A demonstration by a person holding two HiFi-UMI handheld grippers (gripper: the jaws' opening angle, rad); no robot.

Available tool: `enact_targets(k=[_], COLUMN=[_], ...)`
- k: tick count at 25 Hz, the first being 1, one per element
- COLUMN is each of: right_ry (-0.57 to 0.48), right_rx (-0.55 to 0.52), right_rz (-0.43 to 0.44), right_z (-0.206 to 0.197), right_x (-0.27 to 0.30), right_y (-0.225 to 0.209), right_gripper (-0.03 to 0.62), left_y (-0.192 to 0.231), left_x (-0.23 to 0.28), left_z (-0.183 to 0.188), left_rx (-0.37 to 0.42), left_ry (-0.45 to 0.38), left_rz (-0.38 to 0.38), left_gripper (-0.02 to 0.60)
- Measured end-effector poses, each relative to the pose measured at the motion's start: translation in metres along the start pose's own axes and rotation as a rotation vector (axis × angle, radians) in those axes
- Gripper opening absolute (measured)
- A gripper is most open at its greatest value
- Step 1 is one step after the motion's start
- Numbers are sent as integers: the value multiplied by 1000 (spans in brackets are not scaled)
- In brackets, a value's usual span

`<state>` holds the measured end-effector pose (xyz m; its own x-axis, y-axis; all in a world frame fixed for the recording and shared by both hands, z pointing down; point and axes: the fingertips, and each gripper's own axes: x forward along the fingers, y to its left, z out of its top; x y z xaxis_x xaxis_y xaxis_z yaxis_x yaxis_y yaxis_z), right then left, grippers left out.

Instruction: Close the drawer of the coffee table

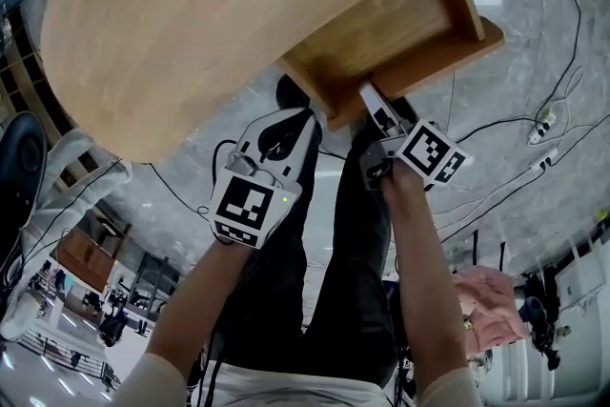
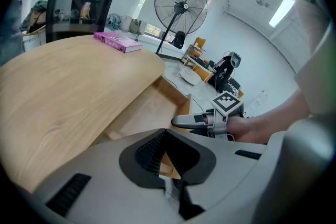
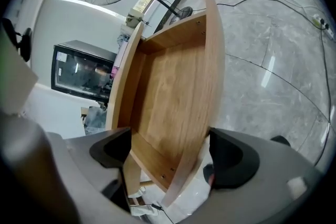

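A person stands over the oval, pale-wood counter (image 1: 191, 24) of a coffee table, a gripper in each hand, dark trousers (image 1: 343, 281) showing below. The drawer (image 1: 381, 29) is pulled well out from under the counter's near edge, its plain wood bottom open to the head view and its front panel turned toward the person. The right gripper (image 1: 370, 98) is released, its jaws spread wide with the near corner of the drawer's front panel standing between them; the right gripper view shows that corner filling the gap between the two dark pads. The left gripper (image 1: 303, 117) is clenched on nothing, its pads drawn together at the tips, and sits just beside the drawer's left front corner, close under the counter's near edge; whether it touches the wood cannot be told. At the counter's far edge lies a pink book (image 2: 118, 42), the only thing on the bare, lightly grained top. Around the table spreads a polished grey stone floor (image 1: 534, 33) that mirrors the ceiling lights, crossed by black cables (image 1: 562, 62) running to a power strip (image 1: 541, 124). A tall black pedestal fan (image 2: 180, 7) stands beyond the counter against white walls, with scattered equipment on the floor behind it
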<state>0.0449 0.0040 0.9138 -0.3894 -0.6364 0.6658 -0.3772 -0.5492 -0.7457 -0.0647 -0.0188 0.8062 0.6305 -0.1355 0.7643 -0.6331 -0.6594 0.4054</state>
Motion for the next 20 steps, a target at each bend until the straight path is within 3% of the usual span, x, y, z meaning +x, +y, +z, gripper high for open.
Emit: enact_targets(k=[7,20], right_ry=[-71,-61], right_rx=[14,-45], right_rz=[42,78], right_z=[17,23], right_x=[-4,4], right_y=[22,44], right_gripper=[462,462], left_y=[-1,1], left_x=[-7,-4], left_z=[3,1], left_rx=[5,-16], left_ry=[-15,-26], left_rz=[-8,-2], left_gripper=[8,7])
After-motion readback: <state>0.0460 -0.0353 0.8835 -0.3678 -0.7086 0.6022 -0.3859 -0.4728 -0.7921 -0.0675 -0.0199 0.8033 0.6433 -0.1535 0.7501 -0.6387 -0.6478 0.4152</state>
